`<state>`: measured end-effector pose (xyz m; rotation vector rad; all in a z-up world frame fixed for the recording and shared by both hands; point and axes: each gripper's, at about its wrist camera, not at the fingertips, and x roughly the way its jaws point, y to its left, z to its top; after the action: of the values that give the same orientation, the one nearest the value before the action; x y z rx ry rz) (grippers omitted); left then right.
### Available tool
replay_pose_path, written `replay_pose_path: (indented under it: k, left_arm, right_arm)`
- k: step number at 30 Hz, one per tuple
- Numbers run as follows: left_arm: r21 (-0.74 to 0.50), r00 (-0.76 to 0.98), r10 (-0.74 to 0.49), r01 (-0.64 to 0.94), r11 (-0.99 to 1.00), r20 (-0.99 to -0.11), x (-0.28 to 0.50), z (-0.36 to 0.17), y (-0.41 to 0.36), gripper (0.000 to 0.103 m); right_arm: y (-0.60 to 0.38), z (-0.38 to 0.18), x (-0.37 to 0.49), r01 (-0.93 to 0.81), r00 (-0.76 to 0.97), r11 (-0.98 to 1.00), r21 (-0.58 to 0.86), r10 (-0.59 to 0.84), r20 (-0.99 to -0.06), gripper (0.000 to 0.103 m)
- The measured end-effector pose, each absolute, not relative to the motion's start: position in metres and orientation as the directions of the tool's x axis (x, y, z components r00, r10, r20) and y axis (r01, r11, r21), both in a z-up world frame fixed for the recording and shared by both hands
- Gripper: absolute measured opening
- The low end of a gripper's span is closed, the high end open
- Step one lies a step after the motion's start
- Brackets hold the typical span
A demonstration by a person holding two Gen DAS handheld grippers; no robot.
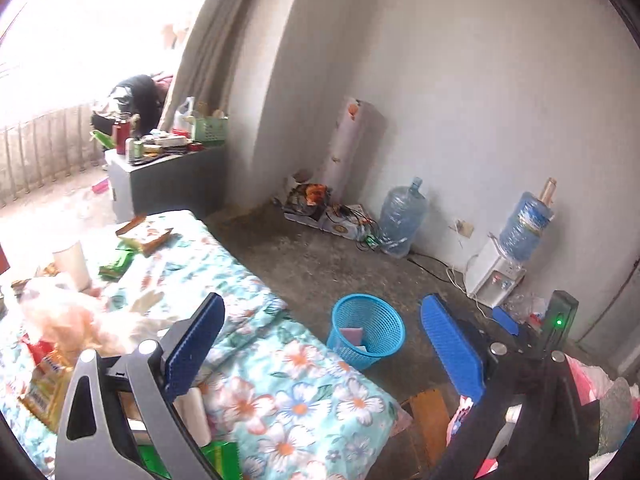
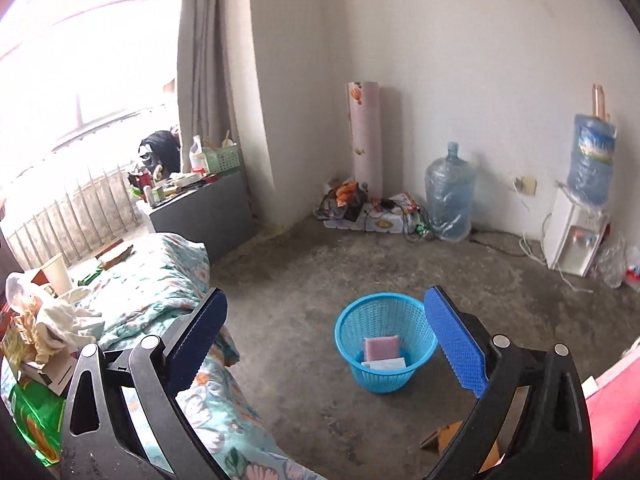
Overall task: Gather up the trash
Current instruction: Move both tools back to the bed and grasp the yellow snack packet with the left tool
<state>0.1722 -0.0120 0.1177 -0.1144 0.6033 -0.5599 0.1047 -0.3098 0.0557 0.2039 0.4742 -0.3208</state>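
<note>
A blue plastic basket [image 1: 366,334] stands on the concrete floor beside the bed; in the right wrist view [image 2: 384,344] it holds a pink sponge [image 2: 382,347] and a white packet. My left gripper [image 1: 320,344] is open and empty above the bed's edge. My right gripper [image 2: 326,340] is open and empty, above and in front of the basket. Trash lies on the floral bedcover [image 1: 280,380]: a white paper cup [image 1: 74,264], green wrappers [image 1: 118,262], an open snack box [image 1: 144,234], crumpled plastic bags [image 1: 68,316] and a yellow packet [image 1: 44,388].
A water dispenser [image 2: 576,236] and a spare water jug [image 2: 450,196] stand against the far wall with cables and clutter [image 2: 360,204]. A cluttered grey cabinet [image 2: 200,204] sits by the curtain. A cardboard piece [image 2: 444,438] lies on the floor near the right gripper.
</note>
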Motion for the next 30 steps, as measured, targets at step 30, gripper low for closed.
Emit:
replay_pose_path:
  k: [30]
  left_arm:
    - [-0.449, 0.670, -0.224, -0.182, 0.875, -0.708, 0.186, -0.016, 0.230, 0.064]
  right_arm:
    - [-0.156, 0.060, 0.137, -0.175, 0.707, 0.903, 0.393, 0.393, -0.588, 0.076]
